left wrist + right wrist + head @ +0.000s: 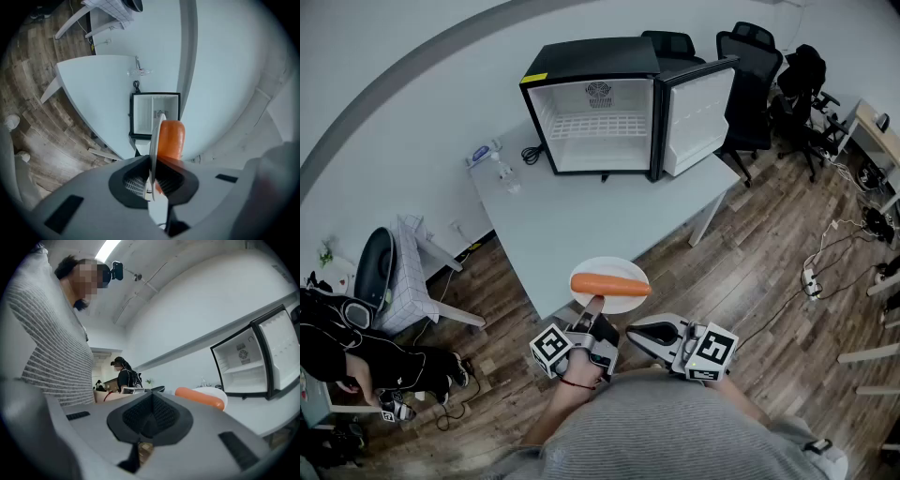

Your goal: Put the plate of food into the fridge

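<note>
A white plate [614, 266] with an orange carrot [609, 284] on it hangs over the near edge of the grey table [581, 216]. My left gripper [592, 307] is shut on the plate's near rim. In the left gripper view the plate [152, 145] shows edge-on between the jaws, the carrot [169, 138] to its right. The black mini fridge [595, 112] stands at the table's far end, its door [698, 117] swung open to the right and its inside white and bare. My right gripper [645, 336] hovers just right of the left, shut on nothing; the carrot [199, 397] lies beyond it.
A clear bottle [508, 178] and a black cable [532, 155] lie on the table left of the fridge. Black office chairs [750, 56] stand behind the door. A chair [389, 272] and a seated person [337, 347] are at the left; cables [825, 262] run over the wooden floor.
</note>
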`<state>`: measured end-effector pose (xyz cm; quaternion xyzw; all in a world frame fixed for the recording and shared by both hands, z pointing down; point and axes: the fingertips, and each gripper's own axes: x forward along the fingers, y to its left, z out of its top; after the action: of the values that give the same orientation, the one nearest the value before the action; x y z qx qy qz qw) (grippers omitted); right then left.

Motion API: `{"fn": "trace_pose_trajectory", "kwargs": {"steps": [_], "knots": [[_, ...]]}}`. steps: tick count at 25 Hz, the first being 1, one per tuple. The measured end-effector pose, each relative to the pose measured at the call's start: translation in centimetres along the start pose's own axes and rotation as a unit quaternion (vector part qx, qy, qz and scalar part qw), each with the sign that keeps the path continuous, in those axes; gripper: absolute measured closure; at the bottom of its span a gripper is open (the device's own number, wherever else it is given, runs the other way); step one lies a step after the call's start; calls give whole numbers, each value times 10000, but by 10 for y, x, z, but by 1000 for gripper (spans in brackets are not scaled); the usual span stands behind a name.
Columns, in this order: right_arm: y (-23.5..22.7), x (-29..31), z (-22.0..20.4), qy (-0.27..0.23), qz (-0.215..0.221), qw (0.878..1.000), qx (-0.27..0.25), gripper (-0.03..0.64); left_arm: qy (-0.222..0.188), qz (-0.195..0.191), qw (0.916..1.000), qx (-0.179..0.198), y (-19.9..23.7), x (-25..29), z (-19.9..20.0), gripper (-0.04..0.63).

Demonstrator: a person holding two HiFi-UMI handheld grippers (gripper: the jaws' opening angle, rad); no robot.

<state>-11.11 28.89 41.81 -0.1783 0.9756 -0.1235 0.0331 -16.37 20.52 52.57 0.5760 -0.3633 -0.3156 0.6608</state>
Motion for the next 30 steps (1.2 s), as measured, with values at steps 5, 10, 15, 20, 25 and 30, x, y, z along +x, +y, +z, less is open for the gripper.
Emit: {"fn": "trace_pose_trajectory", "kwargs": {"steps": [5, 10, 15, 20, 25, 30], "knots": [[-1, -1, -1, 12, -10, 10000, 22, 604, 8, -59, 10000, -79, -3, 2, -2, 563], [-2, -2, 0, -5, 29, 10000, 50, 604, 30, -70, 10000, -58, -6, 3, -4, 563], [-4, -5, 6, -186, 131, 9996, 190, 604, 11, -146, 9997, -175, -12, 7, -10, 563], [-5, -13, 7, -271, 203, 9988, 364, 603, 10, -25, 10000, 64, -4, 6, -13, 563], [-12, -27, 7, -293, 168, 9987, 376, 603, -36, -138, 9999, -67, -10, 11, -27, 563], [-12, -48, 16, -409, 198, 9983, 365, 603, -170, -195, 9996, -130, -16, 13, -42, 563]]}}
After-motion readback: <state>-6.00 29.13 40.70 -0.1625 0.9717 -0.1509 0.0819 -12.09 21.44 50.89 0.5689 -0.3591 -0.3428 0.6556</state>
